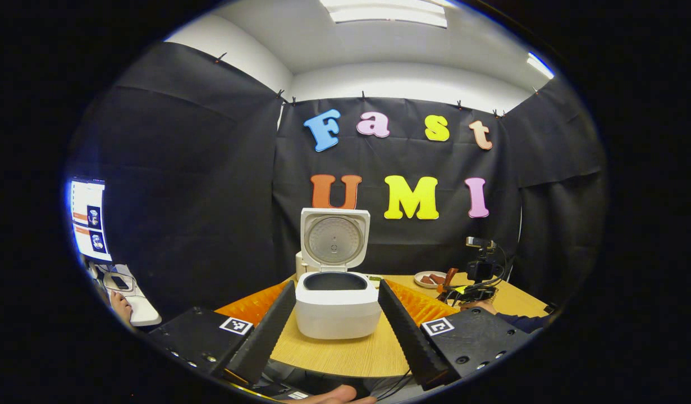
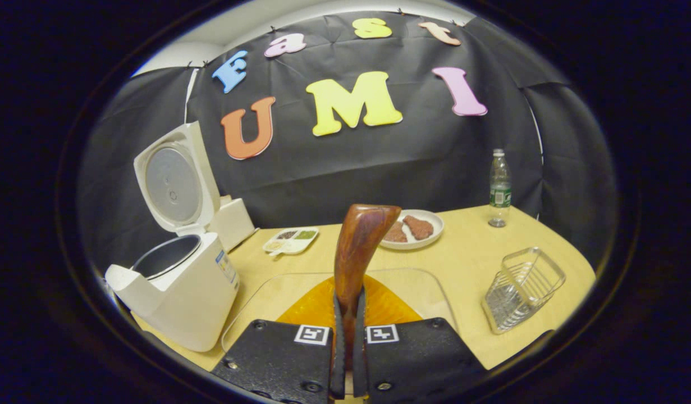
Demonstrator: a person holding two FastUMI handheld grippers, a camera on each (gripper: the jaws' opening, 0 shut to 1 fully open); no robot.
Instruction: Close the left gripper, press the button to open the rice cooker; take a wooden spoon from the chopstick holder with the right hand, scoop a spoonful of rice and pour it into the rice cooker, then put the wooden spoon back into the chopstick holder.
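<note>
R gripper clenched the brown wooden spoon, handle upright; white rice cooker, lid up, lay at 9 o'clock. L gripper hung released.

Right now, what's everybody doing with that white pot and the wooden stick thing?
A person is using two handheld grippers at a table. The rice cooker already stands with its lid flipped up, and the left gripper hangs open in front of it. The right gripper has its fingers shut on the wooden spoon, held upright over an orange tray. The wire chopstick holder sits to the side.
</note>
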